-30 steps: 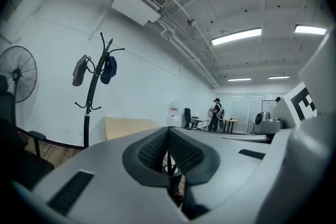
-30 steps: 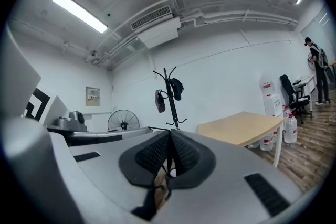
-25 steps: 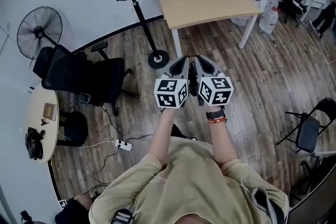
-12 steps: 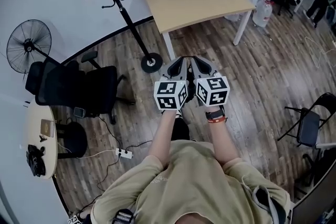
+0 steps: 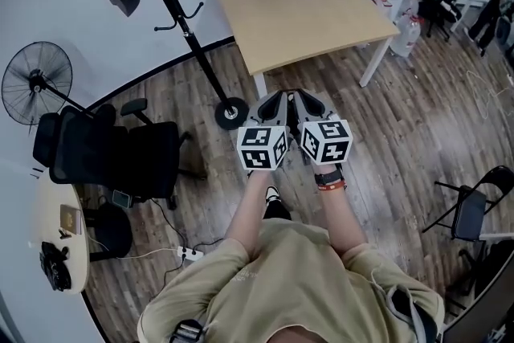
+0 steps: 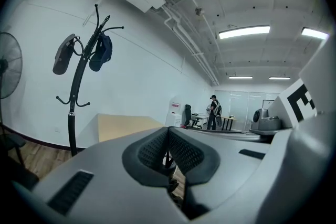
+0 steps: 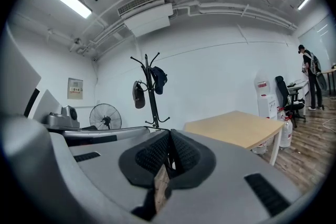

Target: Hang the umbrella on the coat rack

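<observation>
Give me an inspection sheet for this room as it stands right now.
Surface: plank floor; light table, nothing seen on it.
Job's things: coat rack upright, two dark items hung on it; umbrella not identifiable.
Clutter: office chair, fan, folding chair.
Grippers: left claw and right claw both shut, empty.
Cables: power strip with its lead on the floor.
Surroundings: a person at far desks.

Black coat rack (image 5: 201,52), pale wooden table (image 5: 301,4), brown plank floor (image 5: 401,116)
</observation>
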`<state>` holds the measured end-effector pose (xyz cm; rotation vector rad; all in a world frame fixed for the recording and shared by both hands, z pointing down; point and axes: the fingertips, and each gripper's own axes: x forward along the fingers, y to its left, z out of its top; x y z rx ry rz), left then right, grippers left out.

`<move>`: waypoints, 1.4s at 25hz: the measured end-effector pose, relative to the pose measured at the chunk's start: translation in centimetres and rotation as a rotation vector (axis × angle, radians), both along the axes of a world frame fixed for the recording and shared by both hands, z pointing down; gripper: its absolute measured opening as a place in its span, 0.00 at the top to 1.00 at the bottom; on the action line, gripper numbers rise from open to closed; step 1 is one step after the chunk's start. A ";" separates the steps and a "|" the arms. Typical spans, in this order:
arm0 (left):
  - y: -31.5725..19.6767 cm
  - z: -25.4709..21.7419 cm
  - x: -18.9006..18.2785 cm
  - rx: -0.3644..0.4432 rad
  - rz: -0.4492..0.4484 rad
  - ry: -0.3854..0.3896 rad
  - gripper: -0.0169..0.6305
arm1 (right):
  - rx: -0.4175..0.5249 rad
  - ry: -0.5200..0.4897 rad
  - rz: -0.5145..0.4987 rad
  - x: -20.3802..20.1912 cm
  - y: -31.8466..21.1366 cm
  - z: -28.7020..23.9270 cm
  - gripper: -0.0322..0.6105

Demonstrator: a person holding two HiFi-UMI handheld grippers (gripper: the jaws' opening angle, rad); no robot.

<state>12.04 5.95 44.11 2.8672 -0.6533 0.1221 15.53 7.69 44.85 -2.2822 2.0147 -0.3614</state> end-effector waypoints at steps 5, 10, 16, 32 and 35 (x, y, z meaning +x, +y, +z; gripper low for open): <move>-6.3 -0.2 1.0 -0.011 -0.016 0.017 0.94 | -0.015 0.008 -0.021 0.9 -6.4 -0.1 0.92; -12.2 0.3 1.0 -0.025 -0.033 0.012 0.94 | -0.035 -0.006 -0.049 0.7 -12.3 0.6 0.92; -18.5 0.6 -0.3 -0.019 -0.067 0.027 0.94 | -0.020 -0.006 -0.086 -0.6 -18.8 1.0 0.92; -34.1 1.5 -2.5 -0.048 -0.350 0.023 0.94 | -0.066 -0.009 -0.354 -2.6 -35.6 2.0 0.92; -37.7 2.0 -3.0 -0.041 -0.424 0.016 0.94 | -0.073 -0.008 -0.438 -3.0 -39.3 2.4 0.92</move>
